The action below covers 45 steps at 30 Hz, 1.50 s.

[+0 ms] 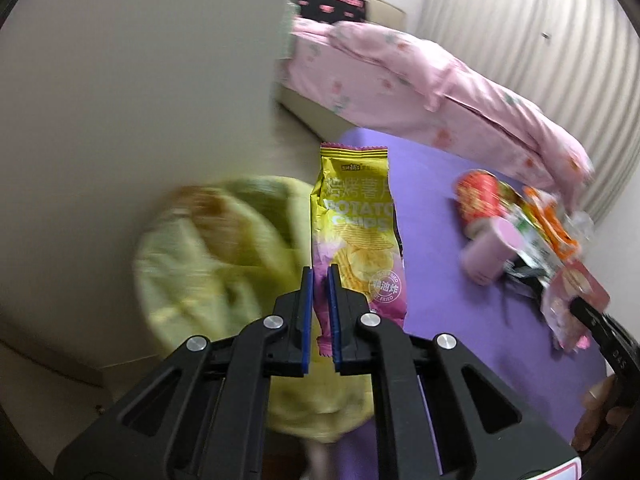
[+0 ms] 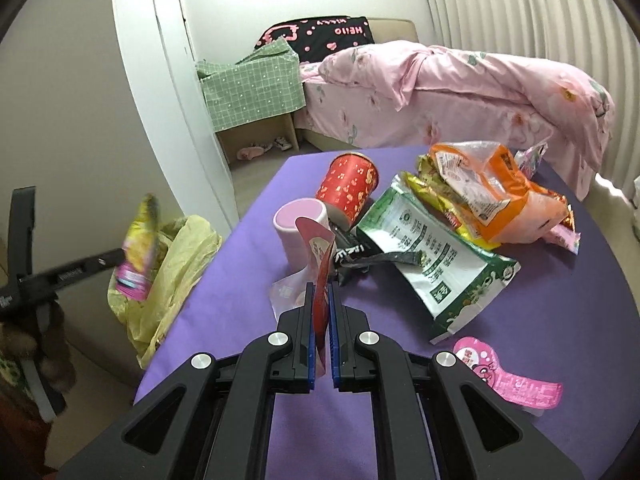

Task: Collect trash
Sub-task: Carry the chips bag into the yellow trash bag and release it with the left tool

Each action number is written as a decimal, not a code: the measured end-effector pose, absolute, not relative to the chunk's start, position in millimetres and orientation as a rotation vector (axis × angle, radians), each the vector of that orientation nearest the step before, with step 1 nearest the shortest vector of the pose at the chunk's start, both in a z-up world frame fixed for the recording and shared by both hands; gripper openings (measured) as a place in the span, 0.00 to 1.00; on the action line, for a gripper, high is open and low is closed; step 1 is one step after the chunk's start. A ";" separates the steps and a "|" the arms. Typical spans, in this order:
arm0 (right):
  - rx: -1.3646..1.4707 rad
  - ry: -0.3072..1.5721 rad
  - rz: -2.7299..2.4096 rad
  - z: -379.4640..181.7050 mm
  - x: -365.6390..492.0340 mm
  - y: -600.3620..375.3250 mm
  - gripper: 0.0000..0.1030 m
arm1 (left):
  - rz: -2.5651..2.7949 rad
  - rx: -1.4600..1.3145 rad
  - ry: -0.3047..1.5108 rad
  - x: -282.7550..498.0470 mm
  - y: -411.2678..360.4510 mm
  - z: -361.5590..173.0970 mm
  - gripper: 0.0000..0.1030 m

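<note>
We have the potato chips bag pinched in the left gripper, jaws closed tight on its lower end, so the bag's long axis stands straight out ahead of the fingers. Just past and below it, to the left of the purple table, sags the yellow plastic trash bag, its mouth blurred but gaping toward us. That is the relation the drop turns on, we reckon: the chips bag sits right over the near right edge of the trash bag, and the left hand is clearly the nearer one to it.

Over in the right wrist view, the right gripper is clamped on a red and white wrapper, held on edge and rising between the pads. The trash bag lies well off to its left, beyond the table's edge, with the left gripper and its chips bag already there.

Still on the table: a pink cup, a red paper cup, a green and white packet, an orange packet and a pink label at the near right. Beyond, a bed with a pink duvet.
</note>
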State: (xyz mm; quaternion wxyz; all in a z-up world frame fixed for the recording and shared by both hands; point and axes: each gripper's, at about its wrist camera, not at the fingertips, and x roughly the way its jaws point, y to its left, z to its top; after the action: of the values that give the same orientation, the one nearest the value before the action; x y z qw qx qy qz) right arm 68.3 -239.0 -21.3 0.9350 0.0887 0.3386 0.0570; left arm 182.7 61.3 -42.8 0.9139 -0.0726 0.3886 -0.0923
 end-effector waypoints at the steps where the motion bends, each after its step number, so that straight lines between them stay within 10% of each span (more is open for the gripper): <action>1: 0.193 0.698 0.122 -23.1 69.1 -240.1 0.07 | -0.153 -0.151 0.800 183.7 73.3 -42.7 0.07; 32: 0.131 0.755 0.135 -28.6 76.1 -222.6 0.07 | -0.177 -0.063 0.987 233.5 49.1 -111.6 0.08; 36: 0.121 0.747 0.149 -22.2 77.2 -217.2 0.07 | -0.196 -0.128 0.965 229.8 61.7 -100.6 0.29; 45: 0.019 0.723 0.346 10.2 120.3 -160.0 0.07 | -0.076 -0.245 0.816 197.9 136.0 -58.0 0.35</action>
State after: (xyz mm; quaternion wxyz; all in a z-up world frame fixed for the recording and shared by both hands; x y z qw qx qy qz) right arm 120.3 -160.0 10.2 0.9207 0.0092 0.3518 0.1686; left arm 197.9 136.0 -58.0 0.9099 -0.1186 0.3959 -0.0370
